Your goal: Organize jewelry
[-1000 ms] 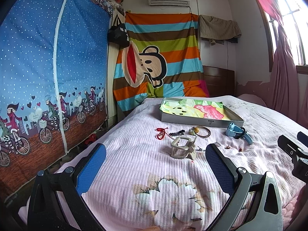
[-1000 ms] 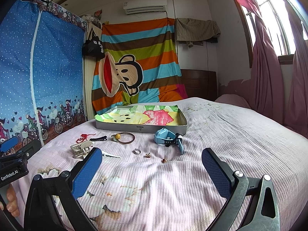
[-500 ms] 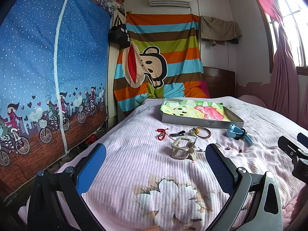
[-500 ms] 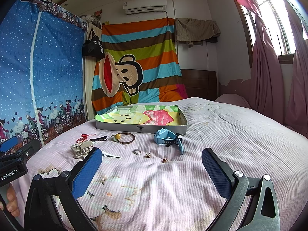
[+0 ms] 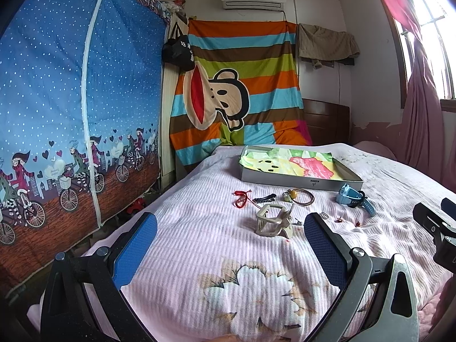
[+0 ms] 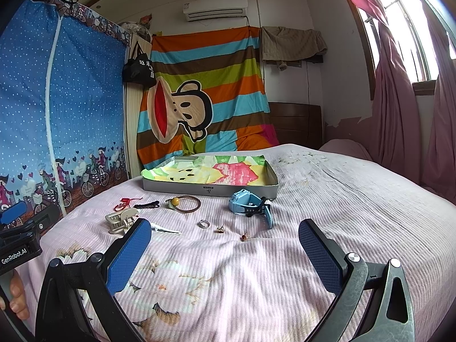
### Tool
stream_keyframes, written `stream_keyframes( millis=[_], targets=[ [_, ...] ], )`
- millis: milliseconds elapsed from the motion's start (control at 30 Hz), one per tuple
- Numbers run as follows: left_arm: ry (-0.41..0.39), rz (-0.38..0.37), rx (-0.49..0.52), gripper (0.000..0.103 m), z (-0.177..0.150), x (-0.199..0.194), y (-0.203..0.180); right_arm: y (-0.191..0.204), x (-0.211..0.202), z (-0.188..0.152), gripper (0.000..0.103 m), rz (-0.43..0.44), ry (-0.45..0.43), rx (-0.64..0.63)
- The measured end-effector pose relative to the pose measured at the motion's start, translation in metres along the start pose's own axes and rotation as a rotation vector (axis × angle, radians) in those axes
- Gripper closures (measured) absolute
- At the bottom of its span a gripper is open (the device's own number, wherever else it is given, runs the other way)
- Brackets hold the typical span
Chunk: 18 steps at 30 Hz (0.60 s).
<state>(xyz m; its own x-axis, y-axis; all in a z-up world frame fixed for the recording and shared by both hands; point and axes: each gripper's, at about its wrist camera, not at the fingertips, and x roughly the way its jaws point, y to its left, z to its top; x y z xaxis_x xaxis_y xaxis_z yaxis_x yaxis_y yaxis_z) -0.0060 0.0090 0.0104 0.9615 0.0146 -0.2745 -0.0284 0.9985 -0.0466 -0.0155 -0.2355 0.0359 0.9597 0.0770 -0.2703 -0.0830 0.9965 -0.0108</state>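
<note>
Both the left gripper (image 5: 230, 240) and right gripper (image 6: 225, 243) hover with jaws spread, empty. The jewelry lies scattered on the bed in front of the tray (image 6: 182, 188): bangle (image 6: 186, 203), ring (image 6: 204, 223), perhaps earrings, ready for sorting into it.

A striped monkey-print cloth (image 6: 205, 105) hangs behind the bed's (image 6: 327, 199) far edge, a blue wardrobe cover (image 5: 57, 99) along its left edge, pink curtains (image 6: 399, 114) right, air conditioner (image 5: 253, 0) above.
</note>
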Motion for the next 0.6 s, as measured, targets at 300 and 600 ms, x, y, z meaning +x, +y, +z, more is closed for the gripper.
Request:
stream_keyframes(
  millis=[300,600],
  targets=[
    [-0.001,0.001,0.000,0.002,-0.0002,0.0007,0.0005,0.0000,-0.0003,-0.0002,0.000,0.000,-0.001,0.001],
    [-0.002,0.001,-0.002,0.002,-0.0006,0.0004,0.0005,0.0000,-0.0002,-0.0004,0.000,0.000,-0.001,0.002]
  ],
)
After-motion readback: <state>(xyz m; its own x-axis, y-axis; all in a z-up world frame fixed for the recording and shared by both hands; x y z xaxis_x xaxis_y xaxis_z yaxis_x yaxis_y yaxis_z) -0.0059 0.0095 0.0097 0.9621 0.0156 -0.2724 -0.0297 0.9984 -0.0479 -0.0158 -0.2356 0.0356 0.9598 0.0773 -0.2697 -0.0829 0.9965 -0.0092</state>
